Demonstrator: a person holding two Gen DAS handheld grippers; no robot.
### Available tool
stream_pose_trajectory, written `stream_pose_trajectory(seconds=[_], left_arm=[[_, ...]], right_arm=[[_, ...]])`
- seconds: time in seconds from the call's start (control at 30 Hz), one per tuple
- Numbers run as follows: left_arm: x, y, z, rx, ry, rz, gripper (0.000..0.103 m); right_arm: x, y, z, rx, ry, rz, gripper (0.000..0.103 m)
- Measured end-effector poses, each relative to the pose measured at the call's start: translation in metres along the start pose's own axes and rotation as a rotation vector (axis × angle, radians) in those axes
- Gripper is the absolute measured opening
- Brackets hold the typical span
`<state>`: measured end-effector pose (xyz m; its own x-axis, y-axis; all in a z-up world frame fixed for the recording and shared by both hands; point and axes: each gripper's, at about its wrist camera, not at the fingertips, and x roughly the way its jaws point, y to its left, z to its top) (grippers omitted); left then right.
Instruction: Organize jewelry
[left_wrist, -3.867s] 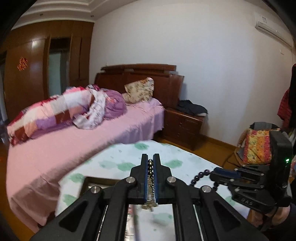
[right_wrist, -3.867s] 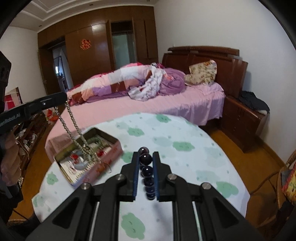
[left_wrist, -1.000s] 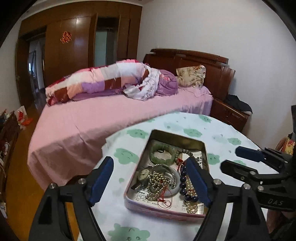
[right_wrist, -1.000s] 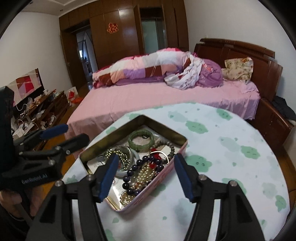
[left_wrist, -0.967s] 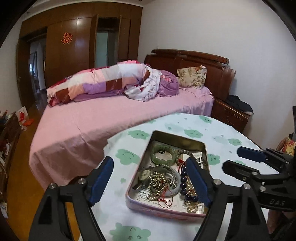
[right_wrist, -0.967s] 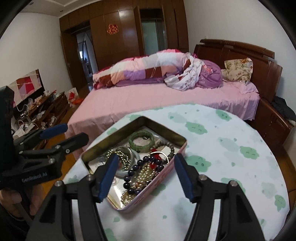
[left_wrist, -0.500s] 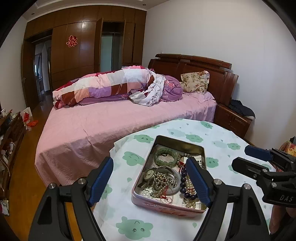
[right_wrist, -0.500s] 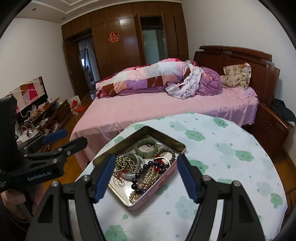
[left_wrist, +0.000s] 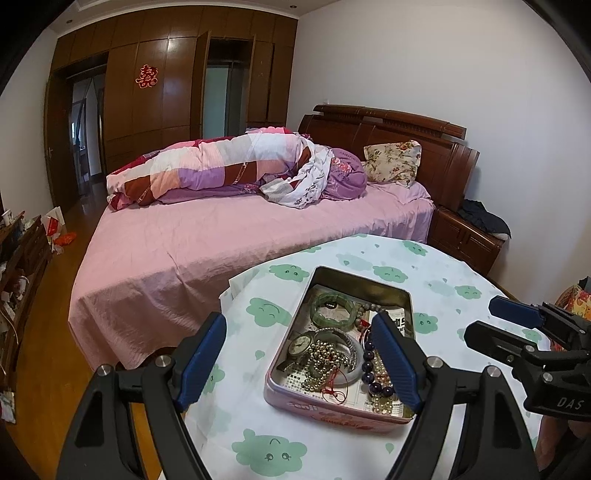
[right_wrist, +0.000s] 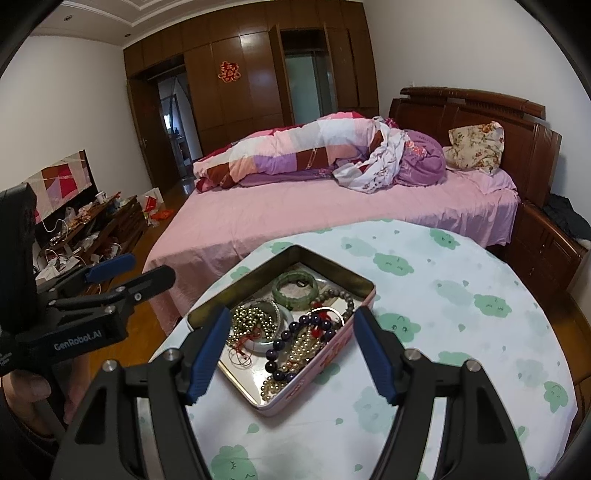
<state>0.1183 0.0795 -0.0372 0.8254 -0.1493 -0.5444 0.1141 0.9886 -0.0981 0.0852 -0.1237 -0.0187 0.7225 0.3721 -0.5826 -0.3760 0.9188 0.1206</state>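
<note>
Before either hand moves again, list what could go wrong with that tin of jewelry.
1. The beaded strands, watch and red cord lie tangled in the pink tin; lifting one could drag others out.
2. The tin sits near the table's bed-side edge, so a nudge may push it off.
3. The left gripper and right gripper, both open and empty, hover close over it; the fingers could clip each other or the rim.

An open pink tin (left_wrist: 334, 408) lies flat on the worktop (left_wrist: 436, 266), holding the jewelry. A green jade bangle (left_wrist: 334, 304) sits at its far end; nearer lie a wristwatch (left_wrist: 299, 345), a metal bead chain (right_wrist: 255, 319), dark purple beads (right_wrist: 291, 330) and pale pearls (right_wrist: 295, 350), tangled together.
</note>
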Motion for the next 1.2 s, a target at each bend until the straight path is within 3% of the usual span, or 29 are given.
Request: stream_pose_trajectory(seconds=[1.2], left_arm=[[0.0055, 0.0052, -0.0049, -0.013, 0.027, 0.011, 0.081]], right_arm=[[-0.0006, 0.0013, -0.0013, 0.006, 0.002, 0.007, 0.072]])
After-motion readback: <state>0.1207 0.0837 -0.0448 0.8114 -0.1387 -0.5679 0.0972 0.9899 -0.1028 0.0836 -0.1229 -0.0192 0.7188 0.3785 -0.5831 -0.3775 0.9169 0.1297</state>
